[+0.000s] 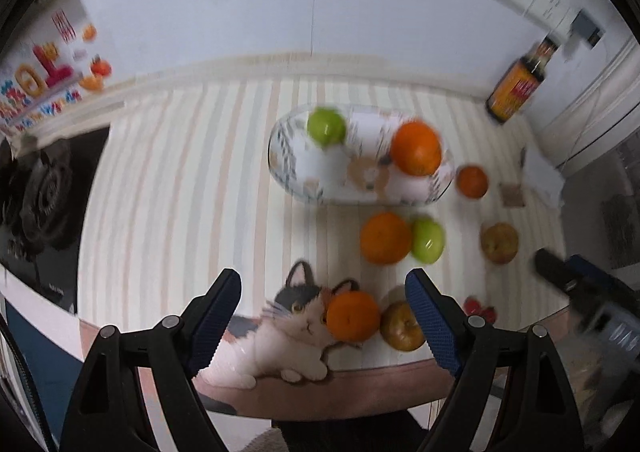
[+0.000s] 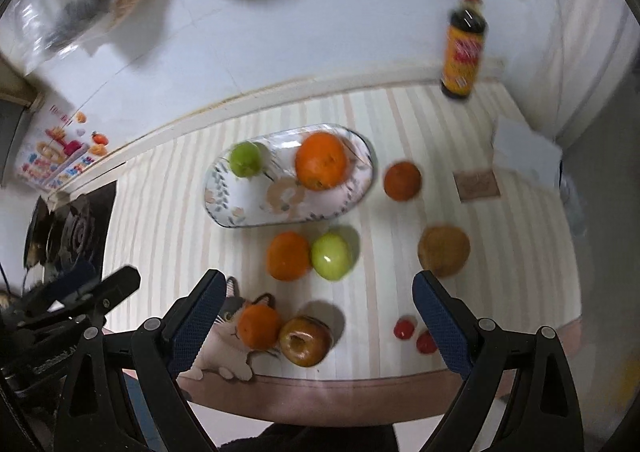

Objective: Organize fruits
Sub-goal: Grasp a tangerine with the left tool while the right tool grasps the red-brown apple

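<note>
Both claws hang over the near edge of the striped counter [image 2: 168, 220], pointing steeply down, and both are released with nothing between their blue pads. The left claw [image 1: 324, 316] frames a small orange [image 1: 353, 315] lying on a cat picture [image 1: 292, 336] printed on the counter cover, with a brownish apple [image 1: 401, 327] touching the orange's right side. The right claw [image 2: 316, 320] looks down on the same pair from further right.

The oval patterned plate [image 2: 236, 208] sits toward the back of the counter and holds two fruits: a green apple [image 2: 245, 158] at its left end and a large orange [image 2: 321, 160] toward its right end, apart from each other. Just off the plate's right end lies another orange [image 2: 402, 180] on the bare cover. In front of the plate an orange [image 2: 288, 255] and a second green apple [image 2: 332, 256] lie touching. Further right sits a brown round fruit [image 2: 443, 250], well apart from the others; I cannot tell what kind. Two small red fruits [image 2: 414, 334] lie near the front edge, beside the right claw's right finger.

A dark sauce bottle [image 2: 463, 52] with an orange label stands at the back right against the wall. A gas hob [image 2: 68, 236] lies off the left end.
</note>
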A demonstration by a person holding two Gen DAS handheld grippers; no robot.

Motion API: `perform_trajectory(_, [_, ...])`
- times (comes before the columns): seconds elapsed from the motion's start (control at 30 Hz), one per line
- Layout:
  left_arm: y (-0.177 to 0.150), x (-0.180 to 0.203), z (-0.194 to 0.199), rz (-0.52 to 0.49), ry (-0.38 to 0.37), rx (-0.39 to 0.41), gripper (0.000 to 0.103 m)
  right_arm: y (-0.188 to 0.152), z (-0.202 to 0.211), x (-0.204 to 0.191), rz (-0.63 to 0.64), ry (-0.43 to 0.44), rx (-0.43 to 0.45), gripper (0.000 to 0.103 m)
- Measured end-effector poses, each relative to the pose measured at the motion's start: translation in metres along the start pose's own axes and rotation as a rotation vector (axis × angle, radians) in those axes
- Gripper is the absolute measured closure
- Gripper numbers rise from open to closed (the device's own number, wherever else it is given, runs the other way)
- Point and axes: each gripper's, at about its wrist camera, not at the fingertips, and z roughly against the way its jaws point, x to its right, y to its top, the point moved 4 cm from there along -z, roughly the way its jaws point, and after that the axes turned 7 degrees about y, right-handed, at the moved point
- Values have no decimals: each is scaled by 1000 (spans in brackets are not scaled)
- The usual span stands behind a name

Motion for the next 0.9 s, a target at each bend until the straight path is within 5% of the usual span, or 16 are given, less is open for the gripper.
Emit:
perform_trajectory(0.43, [-19, 15, -97, 79, 68, -214, 19, 12, -98, 155, -308, -72, -136, 7])
perform_trajectory(0.6, [-24, 16, -117, 87, 83, -269, 19, 16, -148, 174, -326, -71, -216, 7])
perform_trajectory(0.67, [-28, 16, -124, 97, 73, -299, 19, 14, -164, 177, -317, -63, -237, 19])
perform_trajectory(0.73, [-35, 16, -133, 116, 39, -344, 19, 14, -171, 173, -293, -16, -240, 29])
perform_trajectory(0.9, [-48, 15, -150, 204, -72, -425, 19, 6, -172, 153, -202, -31, -266, 30])
